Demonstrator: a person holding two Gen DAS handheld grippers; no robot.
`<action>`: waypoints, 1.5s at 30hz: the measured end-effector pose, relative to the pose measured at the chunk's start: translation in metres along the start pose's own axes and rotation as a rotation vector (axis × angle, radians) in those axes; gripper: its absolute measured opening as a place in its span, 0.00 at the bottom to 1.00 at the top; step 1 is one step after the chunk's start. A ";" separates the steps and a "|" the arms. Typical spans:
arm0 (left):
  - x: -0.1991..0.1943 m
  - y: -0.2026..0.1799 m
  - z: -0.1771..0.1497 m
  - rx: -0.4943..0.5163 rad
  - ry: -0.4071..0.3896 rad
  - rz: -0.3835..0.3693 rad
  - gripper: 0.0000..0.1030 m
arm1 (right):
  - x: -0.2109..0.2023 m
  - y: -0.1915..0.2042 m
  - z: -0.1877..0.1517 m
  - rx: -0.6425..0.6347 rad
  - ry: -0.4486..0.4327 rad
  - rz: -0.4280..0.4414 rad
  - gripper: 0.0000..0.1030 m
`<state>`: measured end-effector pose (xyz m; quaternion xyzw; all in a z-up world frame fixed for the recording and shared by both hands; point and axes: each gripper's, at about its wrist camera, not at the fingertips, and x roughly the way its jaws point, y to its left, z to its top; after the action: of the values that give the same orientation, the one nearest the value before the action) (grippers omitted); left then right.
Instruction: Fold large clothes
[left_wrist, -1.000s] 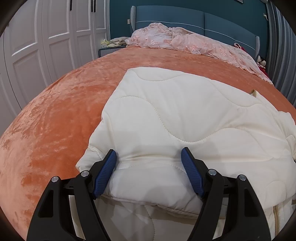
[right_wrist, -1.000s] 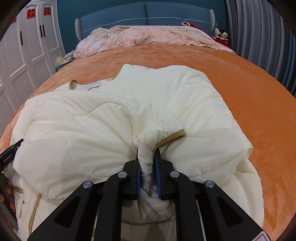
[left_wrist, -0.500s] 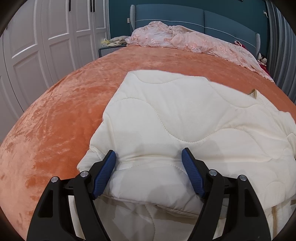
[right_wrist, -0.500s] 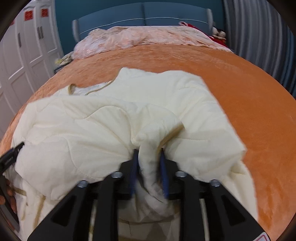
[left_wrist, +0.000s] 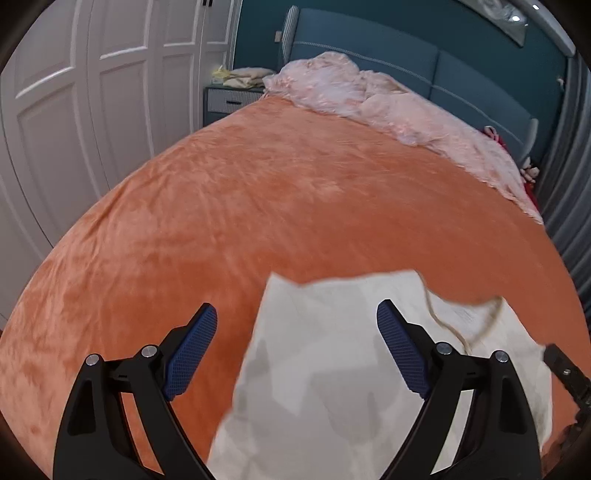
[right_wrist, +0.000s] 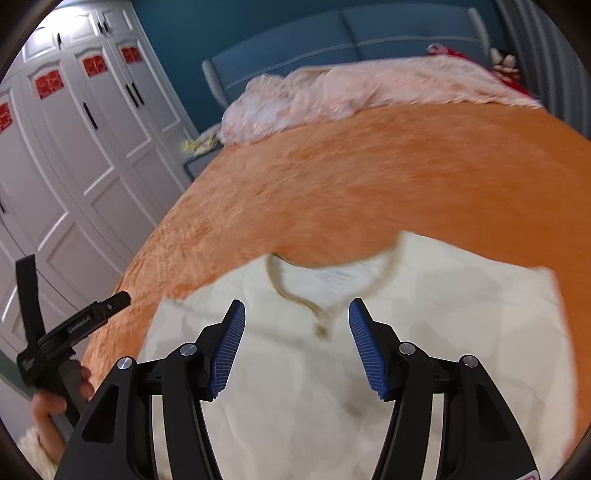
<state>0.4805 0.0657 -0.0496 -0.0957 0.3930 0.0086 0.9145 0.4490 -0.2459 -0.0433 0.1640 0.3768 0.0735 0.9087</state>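
Note:
A cream quilted jacket (right_wrist: 424, 332) lies folded on the orange bedspread (right_wrist: 369, 177), its tan-trimmed collar (right_wrist: 295, 295) facing the headboard. My right gripper (right_wrist: 295, 317) hangs above it, jaws opening, nothing between the blue pads. In the left wrist view the same jacket (left_wrist: 332, 369) sits low and blurred. My left gripper (left_wrist: 295, 325) is lifted clear of the fabric, jaws opening wide and empty. The left gripper (right_wrist: 88, 317) also shows at the left edge of the right wrist view, held by a hand (right_wrist: 55, 410).
A crumpled pink lace cover (left_wrist: 388, 107) lies along the blue headboard (left_wrist: 424, 59). White wardrobe doors (right_wrist: 74, 166) stand left of the bed. A nightstand (left_wrist: 229, 99) with clutter sits at the far left corner. Grey curtains (left_wrist: 569, 206) hang on the right.
The right gripper let go of the jacket fold and opened. Both grippers pulled up and back from the jacket, which now sits lower in each view. The left jaws widened.

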 end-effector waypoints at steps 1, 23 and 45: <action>0.011 -0.001 0.004 -0.003 0.019 0.009 0.82 | 0.025 0.009 0.009 -0.007 0.022 0.004 0.56; 0.099 -0.008 -0.054 0.061 0.033 0.075 0.73 | 0.155 0.032 -0.027 -0.051 0.116 -0.006 0.05; 0.104 -0.018 -0.059 0.099 -0.002 0.143 0.75 | 0.161 0.024 -0.029 -0.032 0.096 -0.016 0.03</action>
<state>0.5122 0.0316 -0.1613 -0.0223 0.3980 0.0544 0.9155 0.5413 -0.1749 -0.1601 0.1425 0.4200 0.0802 0.8927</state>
